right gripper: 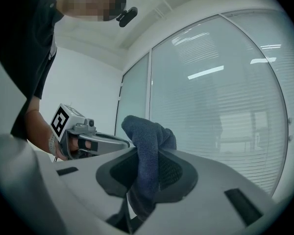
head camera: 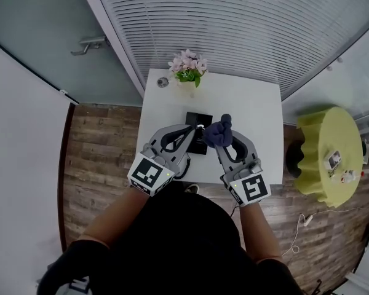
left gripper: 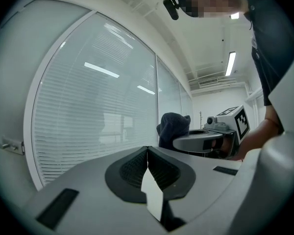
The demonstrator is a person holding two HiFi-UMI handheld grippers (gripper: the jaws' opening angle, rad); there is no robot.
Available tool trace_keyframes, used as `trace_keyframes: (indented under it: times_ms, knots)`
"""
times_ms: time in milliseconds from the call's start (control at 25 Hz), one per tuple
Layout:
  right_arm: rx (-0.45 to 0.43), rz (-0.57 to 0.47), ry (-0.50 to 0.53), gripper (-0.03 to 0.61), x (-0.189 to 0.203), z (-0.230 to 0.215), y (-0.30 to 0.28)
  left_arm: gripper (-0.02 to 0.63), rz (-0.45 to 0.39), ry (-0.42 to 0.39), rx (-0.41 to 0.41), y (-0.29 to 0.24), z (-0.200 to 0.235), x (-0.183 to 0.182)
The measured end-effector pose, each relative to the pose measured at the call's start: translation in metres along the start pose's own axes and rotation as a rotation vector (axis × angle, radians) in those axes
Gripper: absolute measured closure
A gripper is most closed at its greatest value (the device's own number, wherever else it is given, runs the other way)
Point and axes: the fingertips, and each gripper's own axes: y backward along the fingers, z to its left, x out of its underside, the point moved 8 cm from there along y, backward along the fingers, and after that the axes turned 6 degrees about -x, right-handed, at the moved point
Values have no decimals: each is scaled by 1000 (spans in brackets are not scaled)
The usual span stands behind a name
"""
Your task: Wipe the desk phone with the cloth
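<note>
The black desk phone (head camera: 195, 117) lies on the white table (head camera: 252, 103), largely hidden under my two grippers. My right gripper (head camera: 224, 129) is shut on a dark blue cloth (head camera: 219, 134), which bunches up above the jaws (right gripper: 146, 141). My left gripper (head camera: 195, 128) sits just left of it over the phone, jaws closed tip to tip with nothing held (left gripper: 147, 150). Both gripper views tilt upward at the window and ceiling. The cloth (left gripper: 174, 125) and the right gripper (left gripper: 206, 142) show in the left gripper view; the left gripper (right gripper: 95, 142) shows in the right gripper view.
A pot of pink flowers (head camera: 188, 68) and a small round object (head camera: 163, 82) stand at the table's far edge, against the blinds. A yellow-green round table (head camera: 329, 155) with small items and a dark bin (head camera: 293, 158) stand to the right on the wooden floor.
</note>
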Motion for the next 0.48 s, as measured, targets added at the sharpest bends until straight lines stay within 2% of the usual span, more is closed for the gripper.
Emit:
trace_keyframes:
  times_ms: [480]
  knots:
    - [17, -1, 2, 485, -4, 8, -2, 604, 0, 4, 8, 7, -1, 2]
